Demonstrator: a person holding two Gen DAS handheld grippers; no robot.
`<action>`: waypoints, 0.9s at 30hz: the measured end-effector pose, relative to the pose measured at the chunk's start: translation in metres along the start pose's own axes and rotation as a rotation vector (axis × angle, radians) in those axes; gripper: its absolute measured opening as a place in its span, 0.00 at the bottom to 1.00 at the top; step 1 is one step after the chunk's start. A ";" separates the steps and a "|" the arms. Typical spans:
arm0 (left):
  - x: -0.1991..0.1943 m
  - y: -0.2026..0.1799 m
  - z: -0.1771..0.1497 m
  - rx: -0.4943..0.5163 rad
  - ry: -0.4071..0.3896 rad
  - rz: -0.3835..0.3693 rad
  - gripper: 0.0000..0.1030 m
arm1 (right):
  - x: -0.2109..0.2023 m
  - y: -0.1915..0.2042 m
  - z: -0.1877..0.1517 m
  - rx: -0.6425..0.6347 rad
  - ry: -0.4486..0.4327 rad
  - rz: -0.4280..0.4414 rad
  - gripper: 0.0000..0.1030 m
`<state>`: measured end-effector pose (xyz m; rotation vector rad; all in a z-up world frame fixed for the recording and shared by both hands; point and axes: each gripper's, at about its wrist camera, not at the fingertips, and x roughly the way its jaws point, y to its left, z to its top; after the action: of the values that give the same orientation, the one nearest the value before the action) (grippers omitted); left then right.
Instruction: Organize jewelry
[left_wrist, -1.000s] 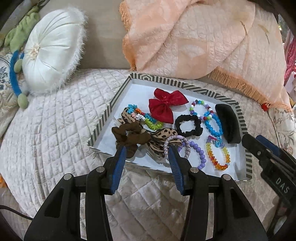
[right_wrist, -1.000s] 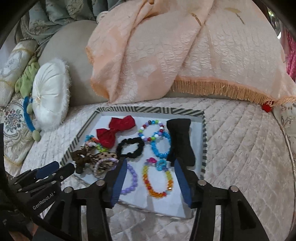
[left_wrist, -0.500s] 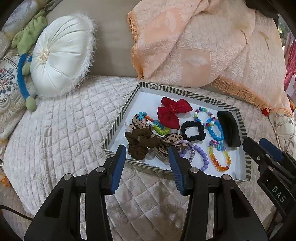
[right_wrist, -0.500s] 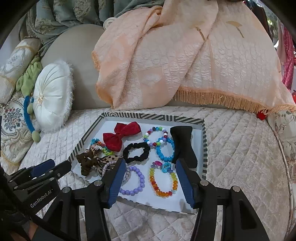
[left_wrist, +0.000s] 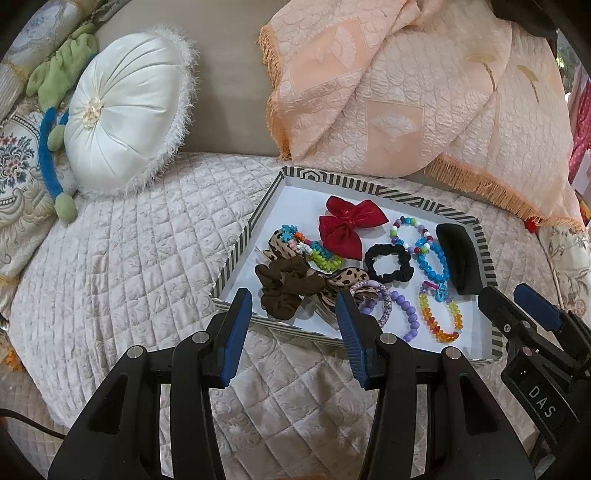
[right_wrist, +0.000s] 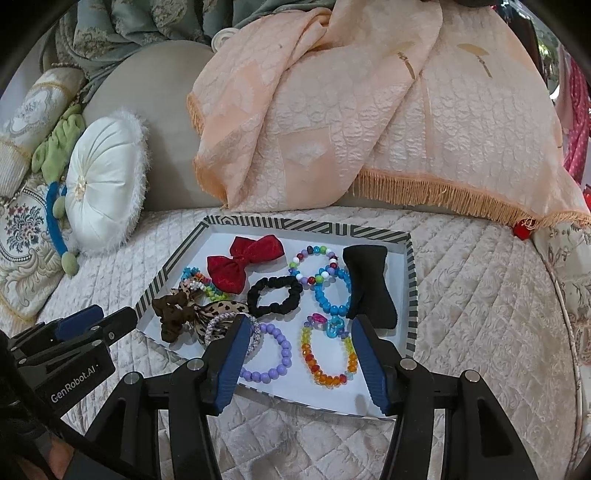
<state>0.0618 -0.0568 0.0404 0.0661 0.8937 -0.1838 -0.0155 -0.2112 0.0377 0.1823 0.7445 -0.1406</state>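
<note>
A striped-rim white tray (left_wrist: 240, 254) (right_wrist: 412, 295) lies on the quilted bed. It holds a red bow (left_wrist: 345, 225) (right_wrist: 240, 264), a black scrunchie (left_wrist: 388, 263) (right_wrist: 273, 295), a brown scrunchie (left_wrist: 284, 286) (right_wrist: 171, 317), a leopard bow (left_wrist: 343, 278), a black clip (left_wrist: 458, 258) (right_wrist: 369, 291) and several bead bracelets, among them a rainbow one (left_wrist: 439, 317) (right_wrist: 328, 354) and a purple one (right_wrist: 273, 354). My left gripper (left_wrist: 293, 321) is open and empty above the tray's near edge. My right gripper (right_wrist: 301, 354) is open and empty above the rainbow bracelet.
A white round cushion (left_wrist: 125, 110) (right_wrist: 105, 181) and a green-blue plush toy (left_wrist: 55, 122) lie at the left. A peach fringed throw (left_wrist: 406, 92) (right_wrist: 369, 110) drapes behind the tray. Quilted cover (left_wrist: 110, 277) surrounds the tray.
Both grippers have drawn back and up from the tray, so it looks smaller and farther. The items in the tray have not moved.
</note>
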 end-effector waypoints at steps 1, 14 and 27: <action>0.000 0.000 0.000 0.001 0.001 0.001 0.45 | 0.000 0.000 0.000 0.001 0.001 -0.001 0.53; 0.001 -0.001 0.000 0.005 -0.001 0.009 0.45 | 0.006 -0.001 -0.003 0.003 0.025 -0.003 0.55; 0.003 -0.001 0.000 0.009 0.001 0.014 0.45 | 0.009 -0.002 -0.004 0.002 0.040 0.000 0.55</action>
<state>0.0631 -0.0582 0.0380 0.0808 0.8933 -0.1753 -0.0118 -0.2127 0.0281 0.1879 0.7841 -0.1380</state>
